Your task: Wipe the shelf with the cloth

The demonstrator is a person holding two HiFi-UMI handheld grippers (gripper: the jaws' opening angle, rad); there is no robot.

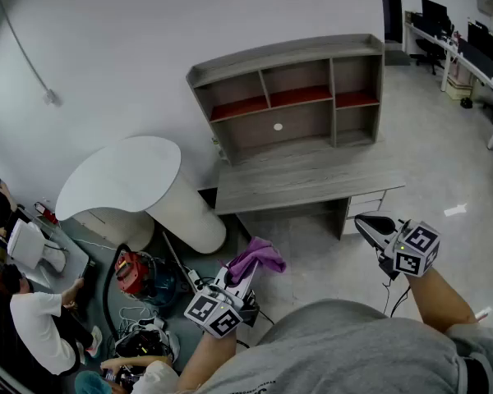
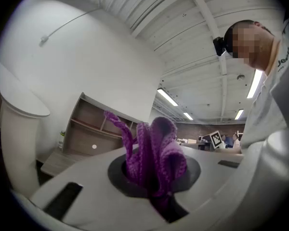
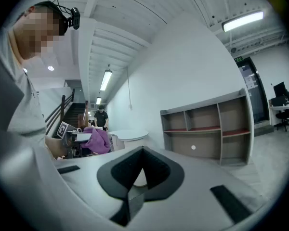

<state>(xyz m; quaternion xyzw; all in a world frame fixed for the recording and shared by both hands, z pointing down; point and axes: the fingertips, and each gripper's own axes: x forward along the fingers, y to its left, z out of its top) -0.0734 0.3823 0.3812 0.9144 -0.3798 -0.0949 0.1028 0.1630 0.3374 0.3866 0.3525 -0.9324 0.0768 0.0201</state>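
A grey wooden desk with a shelf unit (image 1: 296, 97) stands against the white wall, well ahead of both grippers. Its upper compartments have red-brown floors. My left gripper (image 1: 248, 276) is shut on a purple cloth (image 1: 257, 258), held low above the floor in front of the desk. In the left gripper view the cloth (image 2: 154, 153) bunches up out of the closed jaws, with the shelf unit (image 2: 94, 129) far behind. My right gripper (image 1: 363, 222) is shut and holds nothing, to the right near the desk's drawers. The right gripper view shows the shelf unit (image 3: 212, 129) and the cloth (image 3: 98, 141) at the left.
A white round table (image 1: 123, 179) stands left of the desk. A red machine (image 1: 133, 273) and cables lie on the floor below it. People sit at the far left (image 1: 33, 318). Office desks with monitors (image 1: 468, 48) line the far right. A person (image 3: 100, 117) stands by the stairs.
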